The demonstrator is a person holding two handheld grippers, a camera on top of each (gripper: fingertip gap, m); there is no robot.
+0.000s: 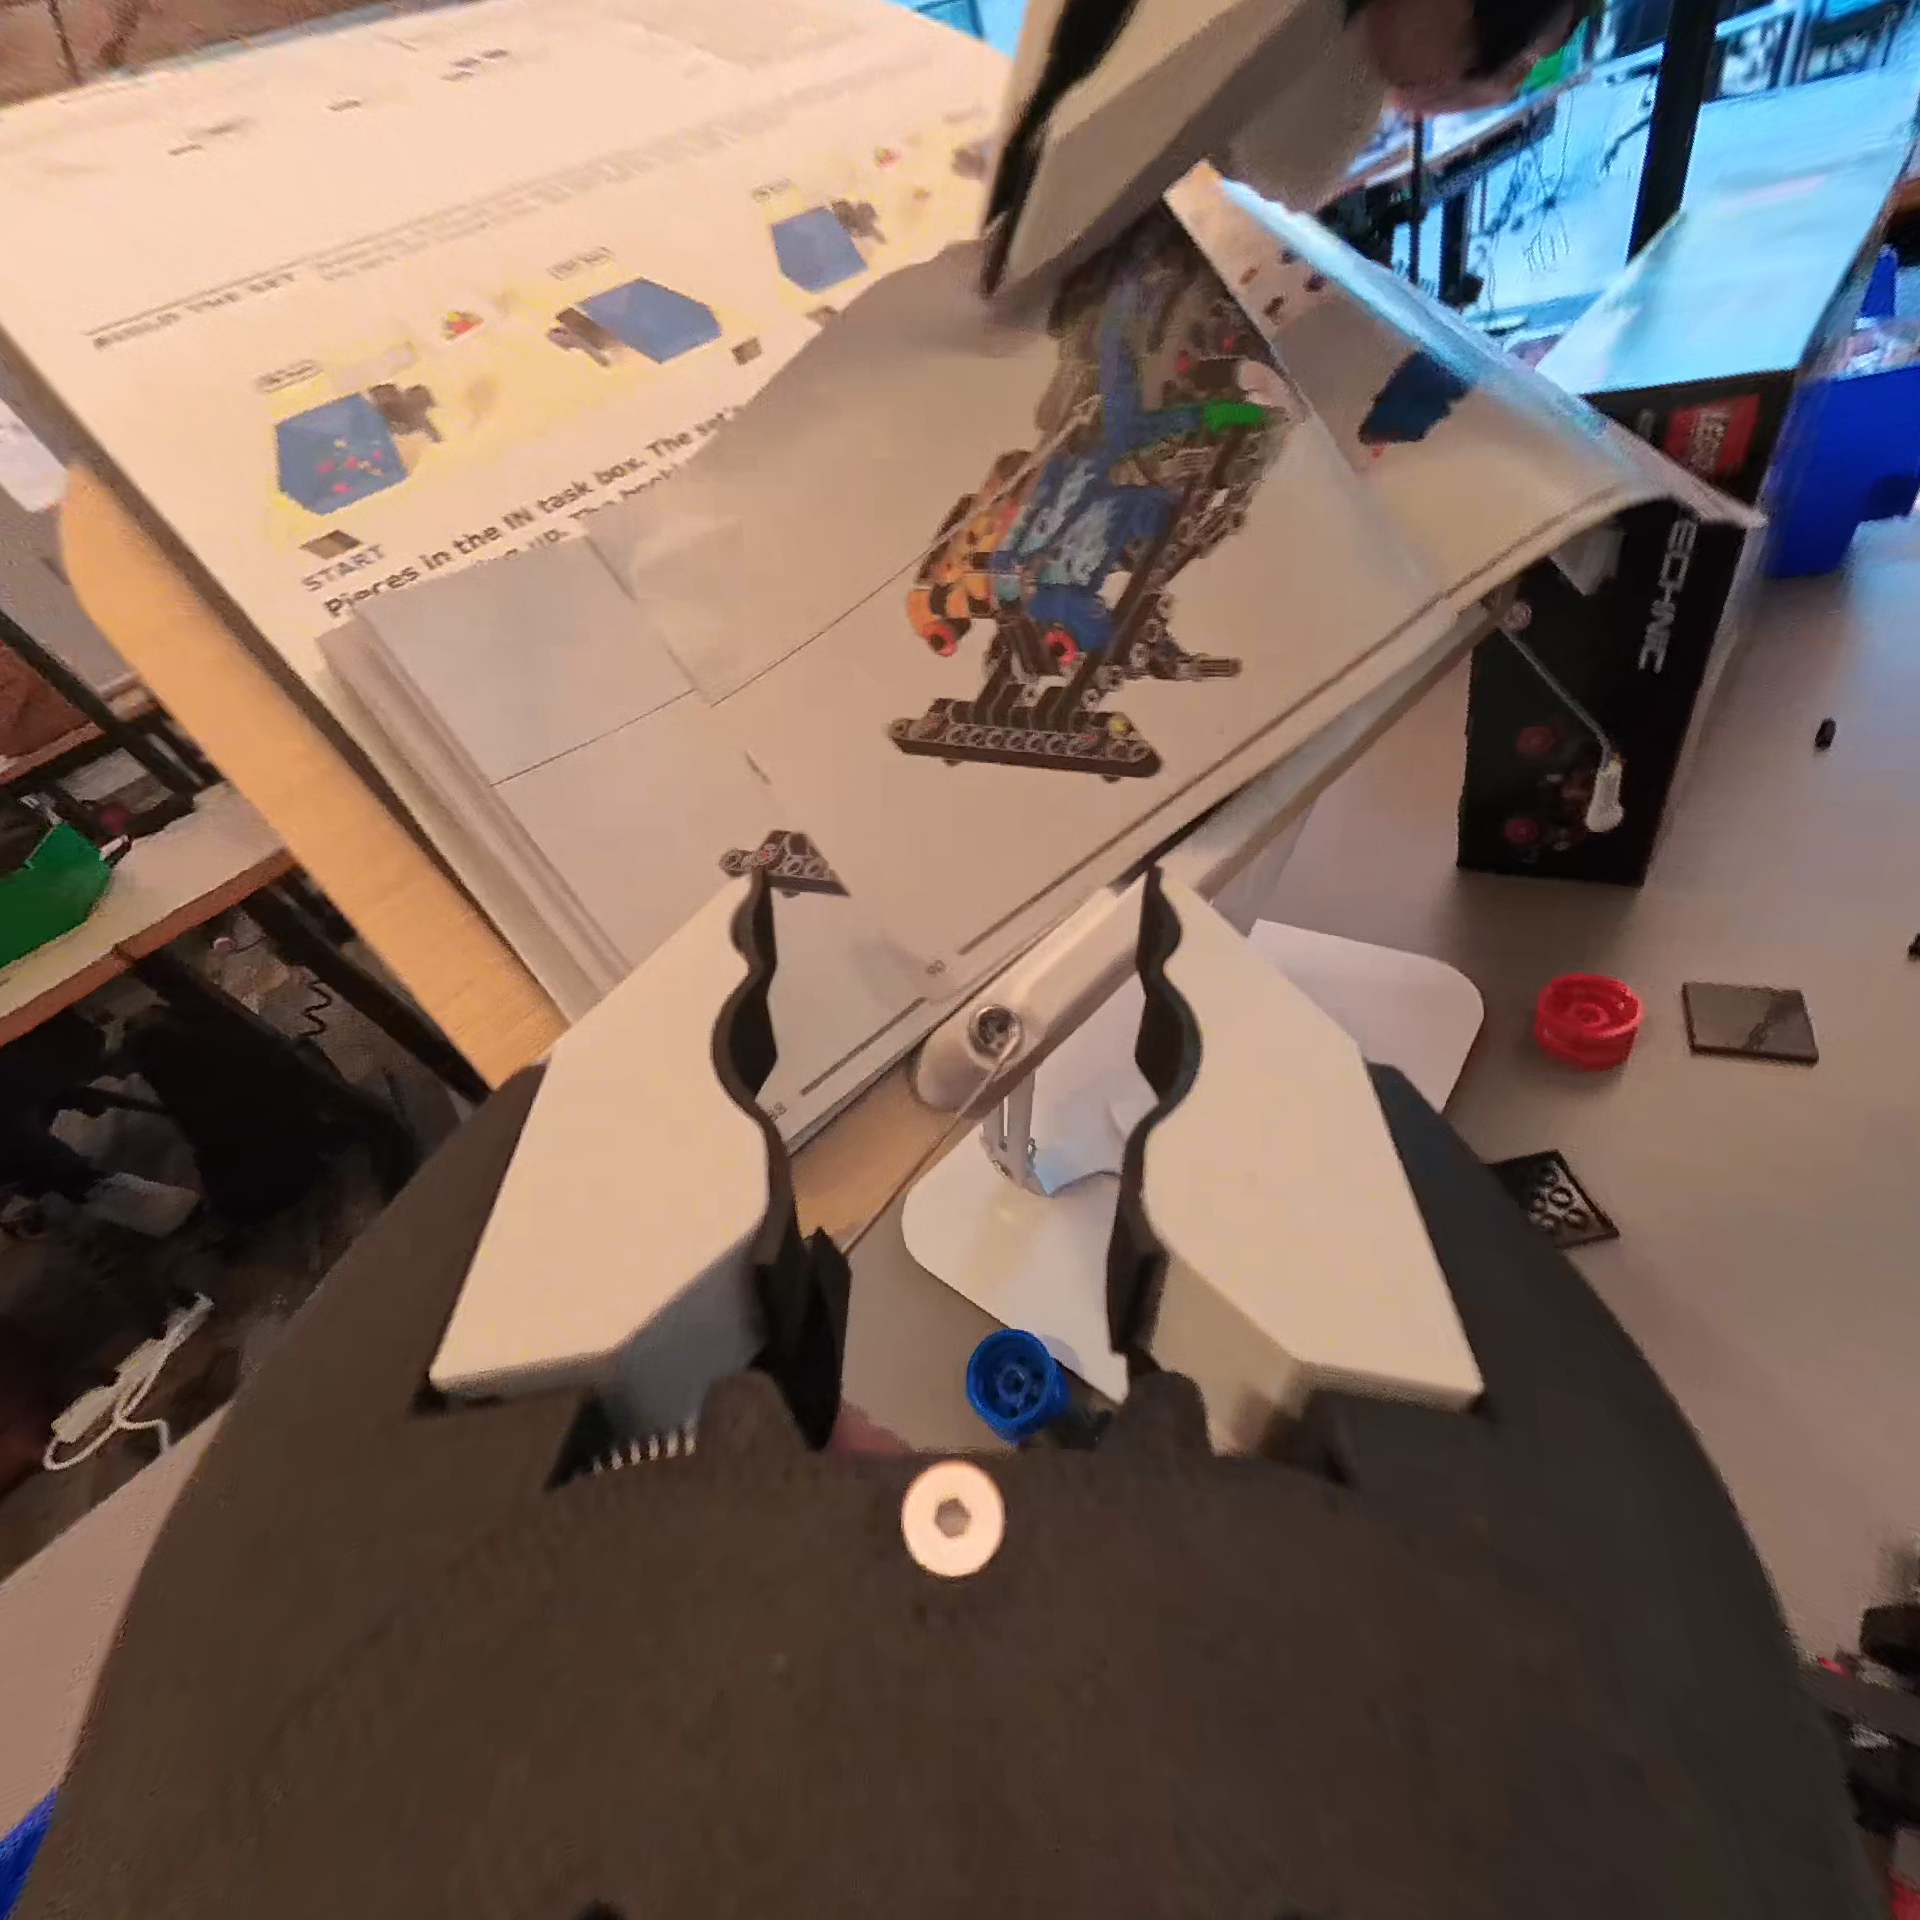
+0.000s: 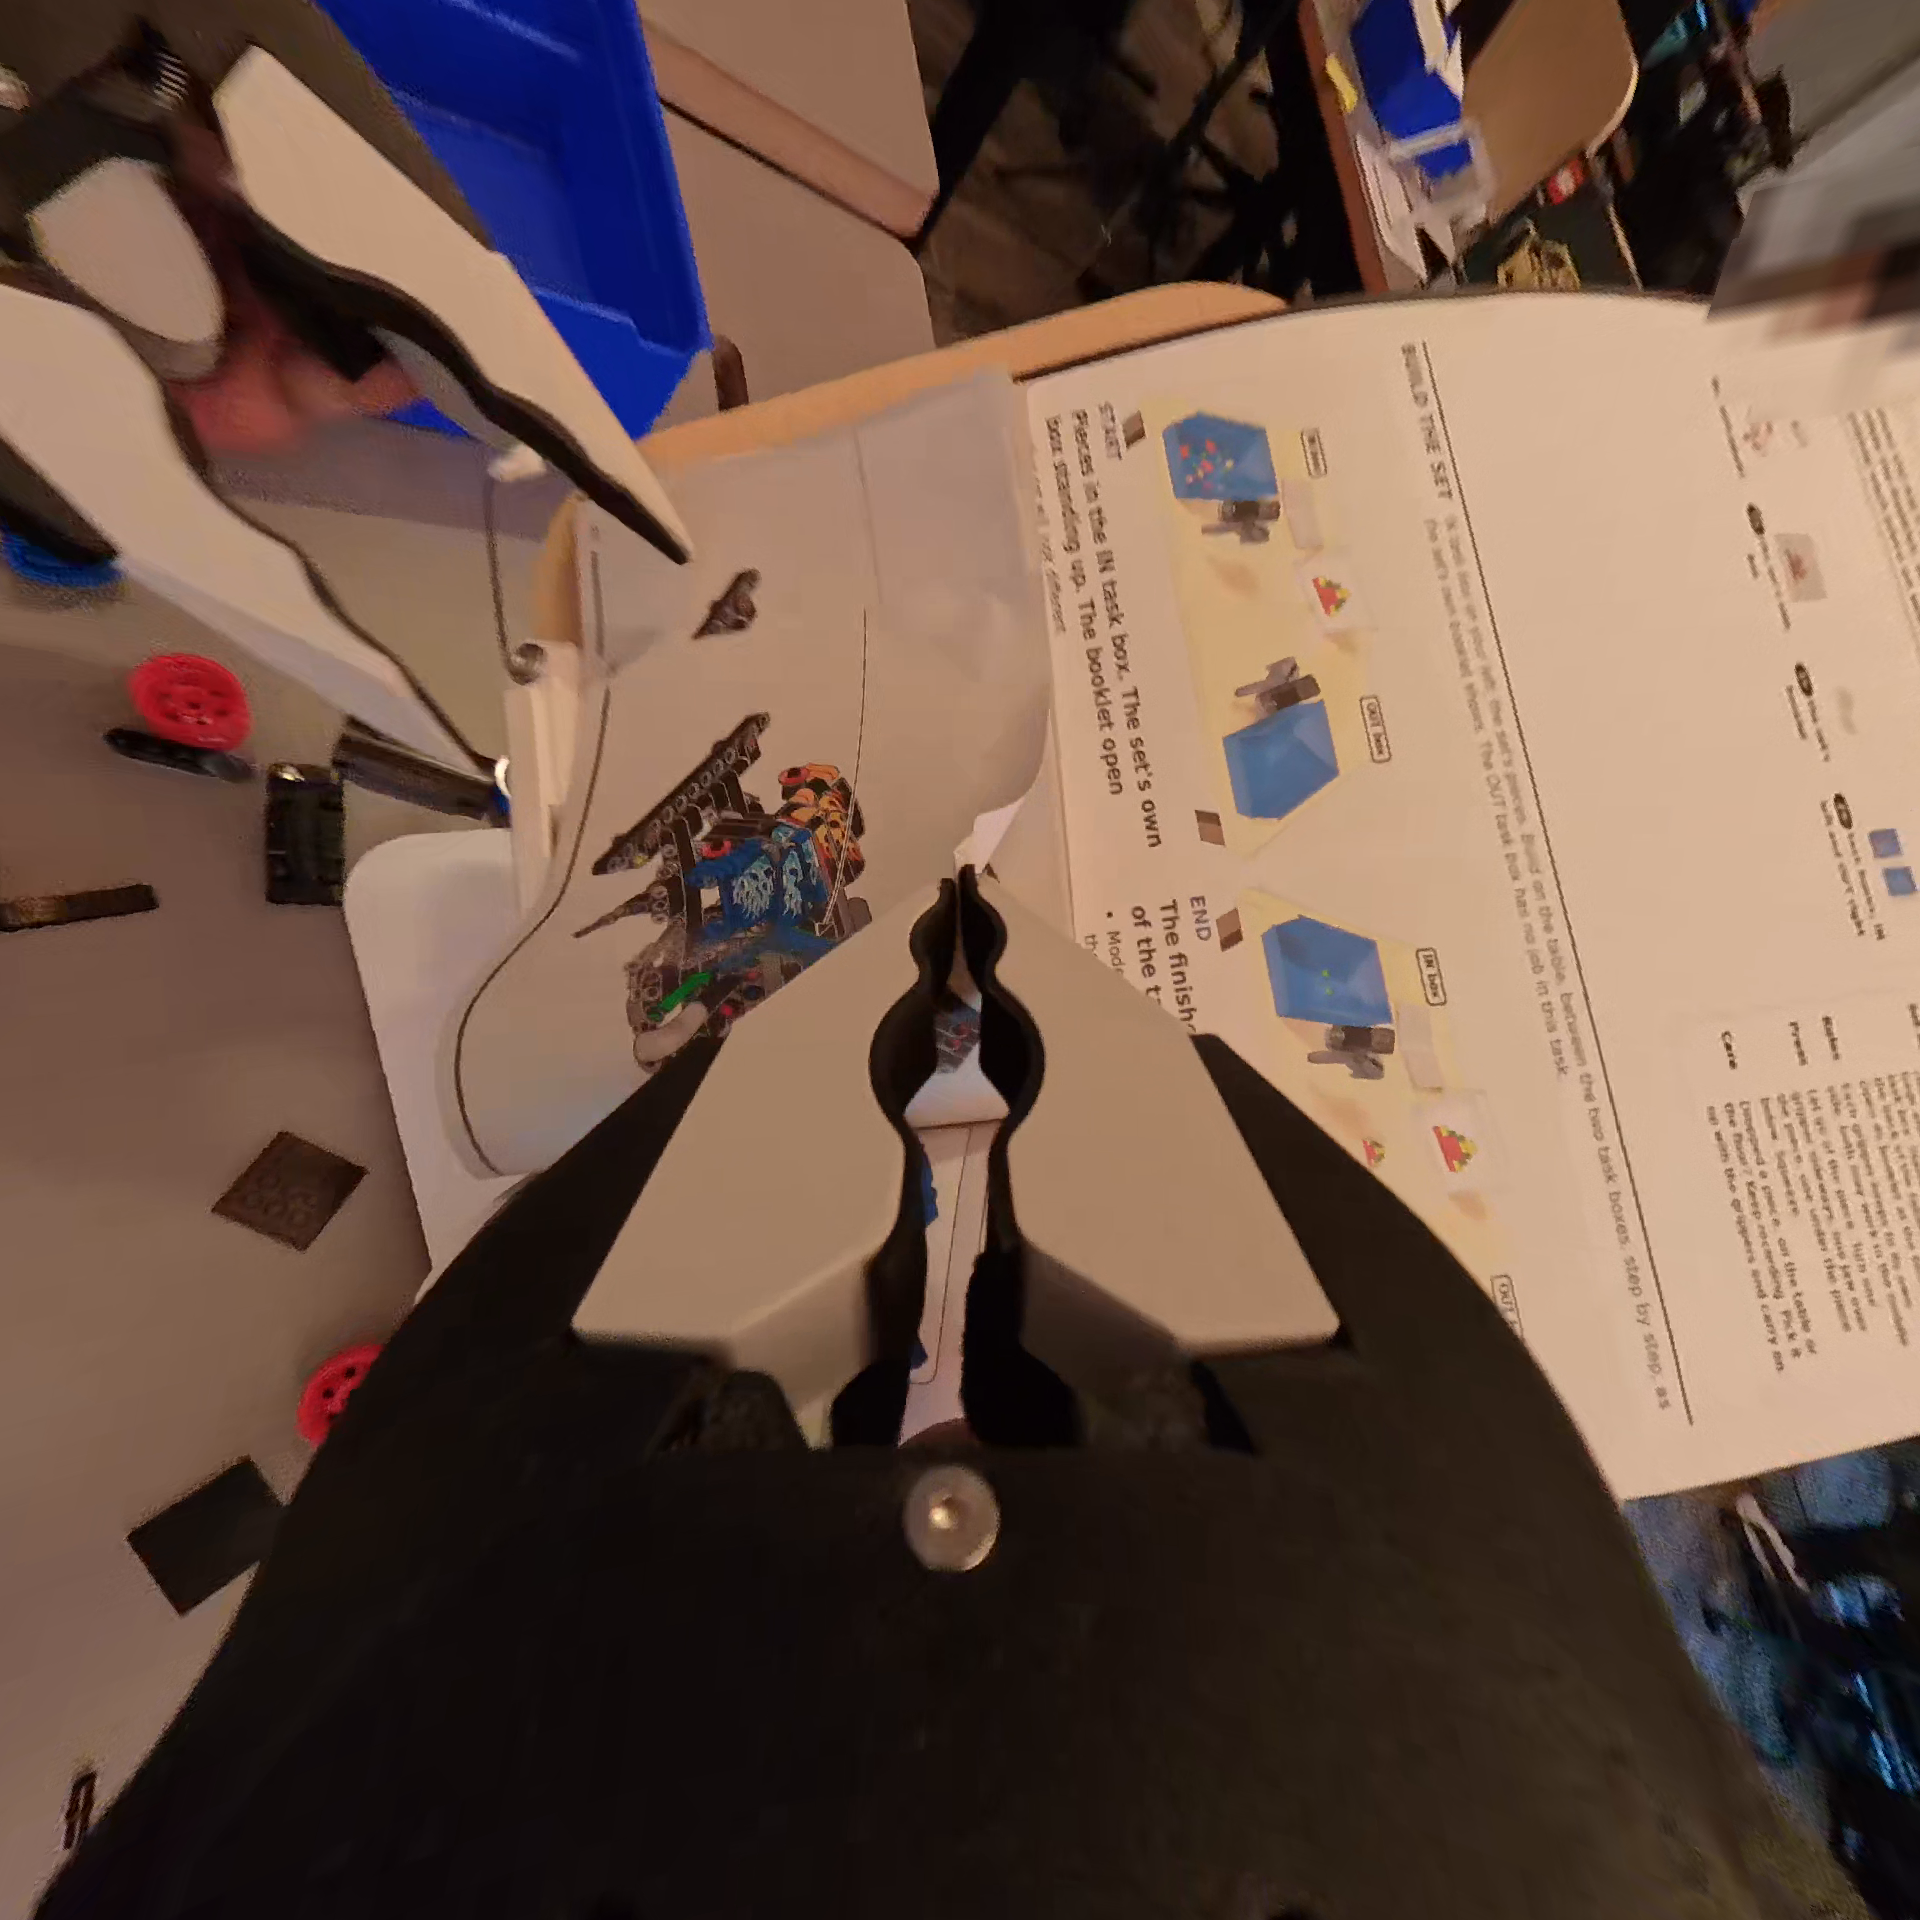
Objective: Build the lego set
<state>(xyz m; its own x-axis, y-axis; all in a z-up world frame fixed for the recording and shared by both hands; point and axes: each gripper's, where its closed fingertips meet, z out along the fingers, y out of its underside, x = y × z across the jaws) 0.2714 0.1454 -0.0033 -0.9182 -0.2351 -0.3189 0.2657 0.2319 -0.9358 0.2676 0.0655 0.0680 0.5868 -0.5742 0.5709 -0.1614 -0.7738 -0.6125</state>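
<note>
Booklet page (image 1: 935, 499) is pale grey with a blue, orange and black model printed on it. Wheels — 1 red (image 1: 1587, 1020), 1 blue (image 1: 1016, 1385). Flat plates (image 2: 289, 1190) are black, the bin (image 2: 540, 177) blue.

Printed txt on instruction sheet (image 2: 1558, 623), page nos. on booklet (image 1: 883, 468), logo on black box (image 1: 1590, 727).

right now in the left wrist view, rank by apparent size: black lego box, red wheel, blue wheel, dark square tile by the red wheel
1. black lego box
2-4. red wheel, dark square tile and blue wheel look alike; the blue one sits nearer the camera, so no ranking.
</note>
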